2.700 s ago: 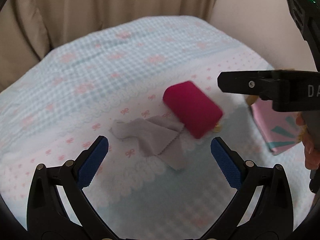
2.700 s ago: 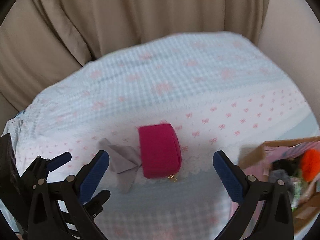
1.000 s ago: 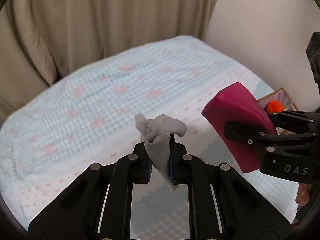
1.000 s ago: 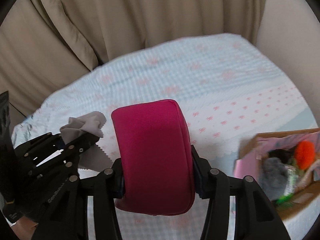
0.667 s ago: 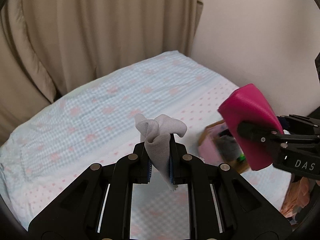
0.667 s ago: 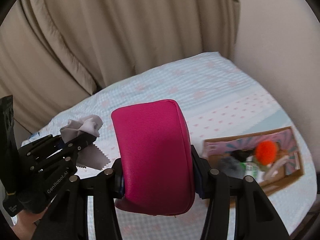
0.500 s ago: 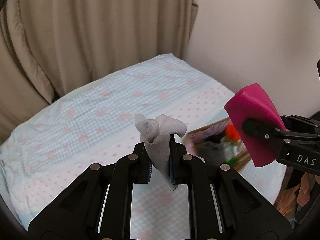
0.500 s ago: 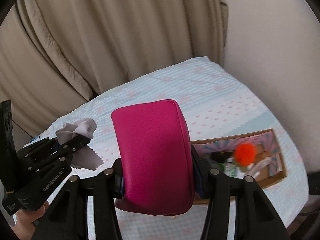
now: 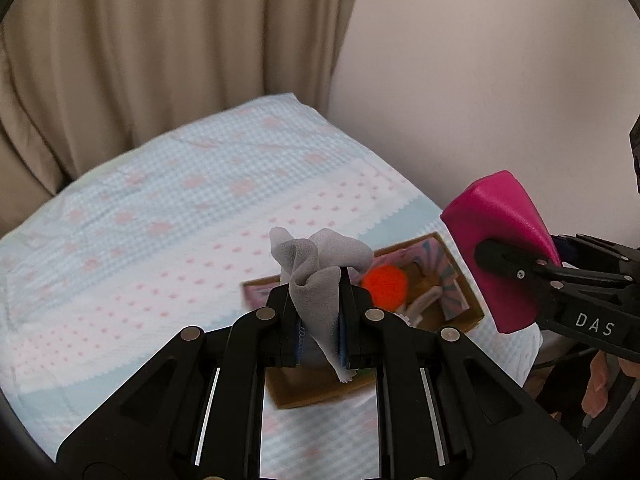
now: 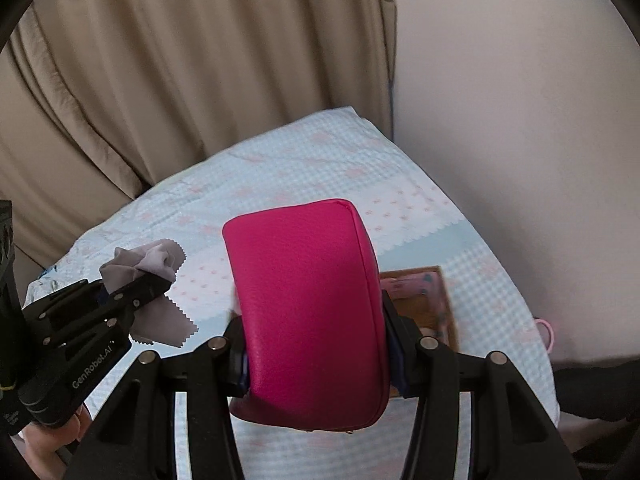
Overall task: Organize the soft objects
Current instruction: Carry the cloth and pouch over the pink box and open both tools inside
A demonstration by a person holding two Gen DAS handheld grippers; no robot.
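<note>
Left wrist view: the left gripper (image 9: 320,330) is clamped tight on a crumpled grey cloth (image 9: 318,276), which sticks up between its fingers above the bed. Just beyond it, an open cardboard box (image 9: 460,276) sits on the pale blue bedspread (image 9: 160,220), with an orange pom-pom (image 9: 385,282) inside. To the right, the right gripper (image 10: 316,352) grips a magenta pouch (image 10: 308,312) by its sides, also in the air. Beige curtains (image 9: 160,40) hang behind the bed.

We see box (image 9: 460,300) on bed (image 9: 160,240), near its right edge; ball (image 9: 385,282) in box; curtain (image 9: 160,60) behind bed, wall (image 9: 480,80) right.
</note>
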